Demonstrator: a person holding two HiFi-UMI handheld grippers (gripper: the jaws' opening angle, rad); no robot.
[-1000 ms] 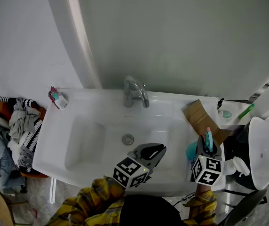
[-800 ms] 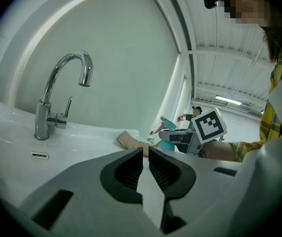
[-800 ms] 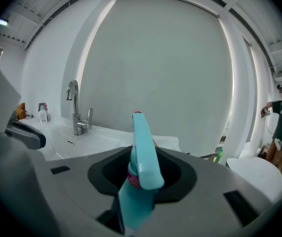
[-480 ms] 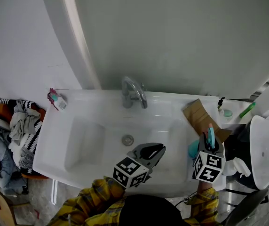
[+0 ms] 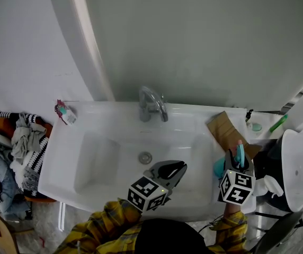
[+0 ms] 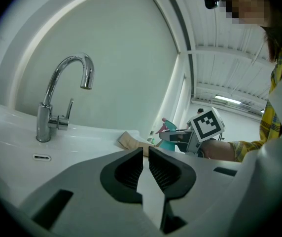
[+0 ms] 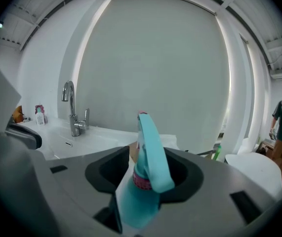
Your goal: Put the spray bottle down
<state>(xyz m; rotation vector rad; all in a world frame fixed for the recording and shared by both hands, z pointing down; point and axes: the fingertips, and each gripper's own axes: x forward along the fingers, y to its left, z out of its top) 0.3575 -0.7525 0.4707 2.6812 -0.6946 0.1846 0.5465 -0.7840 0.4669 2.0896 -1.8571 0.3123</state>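
At the right rim of the white ceramic sink (image 5: pixel 104 142), the right gripper (image 7: pixel 146 162) has just been easing its 2 jaws apart around the teal plastic spray bottle (image 7: pixel 151 132) — releasing it, I'd judge; the left gripper (image 6: pixel 145 154) idles, jaws together, empty.

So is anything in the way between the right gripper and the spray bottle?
No. The teal plastic spray bottle already stands between the jaws of the right gripper, which have just been opening. Nothing else visible is between them.
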